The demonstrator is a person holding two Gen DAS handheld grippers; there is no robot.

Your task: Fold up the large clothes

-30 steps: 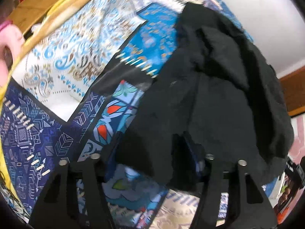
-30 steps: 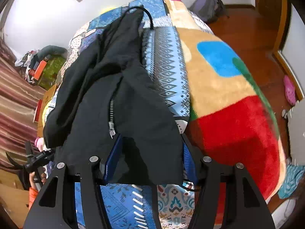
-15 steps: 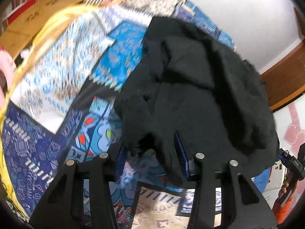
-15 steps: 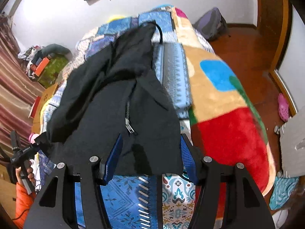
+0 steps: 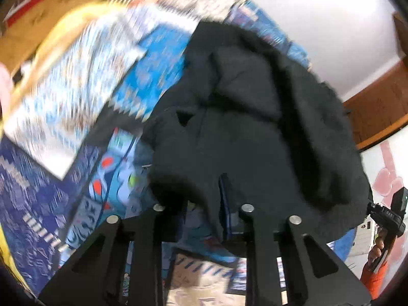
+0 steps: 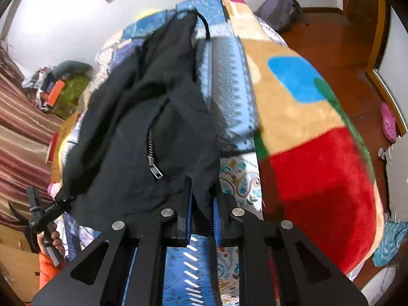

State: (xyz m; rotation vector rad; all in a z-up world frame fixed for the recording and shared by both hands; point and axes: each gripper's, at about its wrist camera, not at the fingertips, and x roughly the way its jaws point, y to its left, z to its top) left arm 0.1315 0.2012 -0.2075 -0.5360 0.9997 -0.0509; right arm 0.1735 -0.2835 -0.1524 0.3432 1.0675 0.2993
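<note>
A black zip-up jacket (image 5: pixel 242 127) lies spread over a patchwork bedcover (image 5: pixel 76 76). My left gripper (image 5: pixel 204 199) has its jaws closing, and a fold of the jacket's edge hangs pinched between them, lifted off the cover. In the right wrist view the jacket (image 6: pixel 142 127) shows its zipper (image 6: pixel 153 153). My right gripper (image 6: pixel 202 199) is closing too, with the hem clamped between its blue pads. Each gripper shows in the other's view, held by a hand: the left gripper (image 6: pixel 48 211) at the jacket's far corner, the right gripper (image 5: pixel 387 216) at the right edge.
A bright fleece blanket (image 6: pixel 318 178) in red, tan and blue covers the bed's right side. Beyond it is wooden floor (image 6: pixel 331 25) with a grey backpack (image 6: pixel 280 10) and a pink shoe (image 6: pixel 389 125). Clutter (image 6: pixel 58 89) sits by the striped curtain (image 6: pixel 20 140). A cardboard box (image 5: pixel 46 12) is at the bed's left.
Both grippers narrowed from wide open onto the jacket's edge. The left gripper rose a little and the fabric it holds came up off the cover. The right gripper stayed put.
</note>
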